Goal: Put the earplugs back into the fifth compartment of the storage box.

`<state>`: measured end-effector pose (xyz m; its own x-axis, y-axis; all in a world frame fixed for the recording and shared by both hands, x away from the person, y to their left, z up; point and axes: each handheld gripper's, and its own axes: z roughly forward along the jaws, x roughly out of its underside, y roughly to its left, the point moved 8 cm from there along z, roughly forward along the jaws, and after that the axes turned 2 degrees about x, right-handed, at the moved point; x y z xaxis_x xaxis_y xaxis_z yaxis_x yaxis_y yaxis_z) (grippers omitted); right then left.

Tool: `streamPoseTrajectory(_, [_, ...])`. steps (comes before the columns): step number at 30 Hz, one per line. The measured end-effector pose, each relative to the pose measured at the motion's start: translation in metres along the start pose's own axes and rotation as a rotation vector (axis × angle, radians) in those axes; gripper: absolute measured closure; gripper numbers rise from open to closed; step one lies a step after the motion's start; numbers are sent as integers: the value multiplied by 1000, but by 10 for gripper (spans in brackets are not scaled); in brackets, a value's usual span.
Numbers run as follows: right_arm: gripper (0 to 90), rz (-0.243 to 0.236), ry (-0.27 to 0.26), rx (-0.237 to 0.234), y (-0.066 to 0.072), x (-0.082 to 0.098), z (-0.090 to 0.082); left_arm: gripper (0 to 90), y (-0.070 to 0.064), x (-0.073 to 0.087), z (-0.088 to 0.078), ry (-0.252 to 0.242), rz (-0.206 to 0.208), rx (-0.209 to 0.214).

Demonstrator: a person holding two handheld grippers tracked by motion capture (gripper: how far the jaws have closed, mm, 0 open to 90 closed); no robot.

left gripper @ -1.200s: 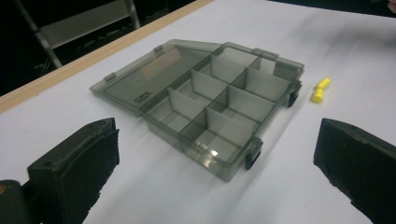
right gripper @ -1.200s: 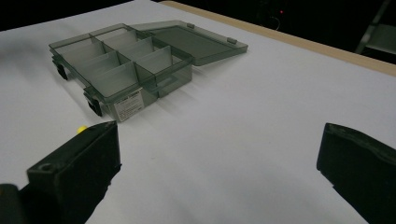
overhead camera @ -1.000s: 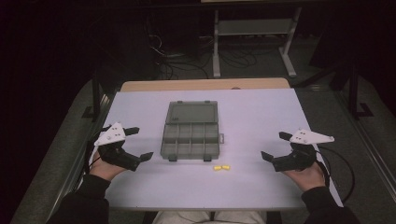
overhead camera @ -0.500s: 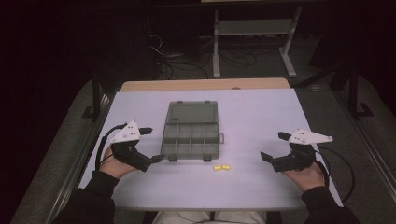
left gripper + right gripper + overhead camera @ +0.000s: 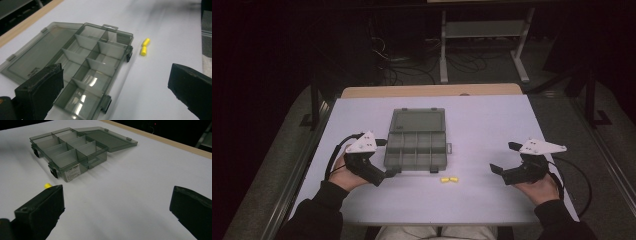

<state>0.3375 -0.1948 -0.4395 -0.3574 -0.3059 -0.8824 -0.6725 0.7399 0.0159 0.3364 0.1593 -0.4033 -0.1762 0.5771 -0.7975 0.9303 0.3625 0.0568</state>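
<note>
Left tongs (image 5: 388, 159) are spread wide, right up against the left end of the open compartment box (image 5: 417, 145) mid-counter (image 5: 492, 130). Two yellow plugs (image 5: 449, 179) lie just in front of it. Right tongs (image 5: 502, 157) sit well apart, wide too, holding nothing.

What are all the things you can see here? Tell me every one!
Clear grey plastic compartment box: one, smoky grey, middle of the table, lid open flat behind it, compartments look empty.
Small yellow foam earplugs: two, yellow, lying together on the table just in front of the box.
White rectangular table: one, pale white top with a wooden far edge.
Metal shelf stand: one, grey, on the dark floor beyond the table.
Cables: several, dark, on the floor behind the table.
Left tool: one, black with grey plate, open, at the box's near left corner.
Right tool: one, black with grey plate, open, at the table's right.
</note>
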Motion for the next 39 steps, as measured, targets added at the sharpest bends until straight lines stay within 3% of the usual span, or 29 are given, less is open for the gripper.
streamPoseTrajectory(10, [0,-8,2,-6,1,0,0,0,-12,-6,22,53,46,56])
streamPoseTrajectory(23, [0,-13,4,-9,2,0,1,0,-30,-6,48,105,75,120])
streamPoseTrajectory(39, [0,-19,12,-13,3,0,2,1,-48,-6,73,162,121,169])
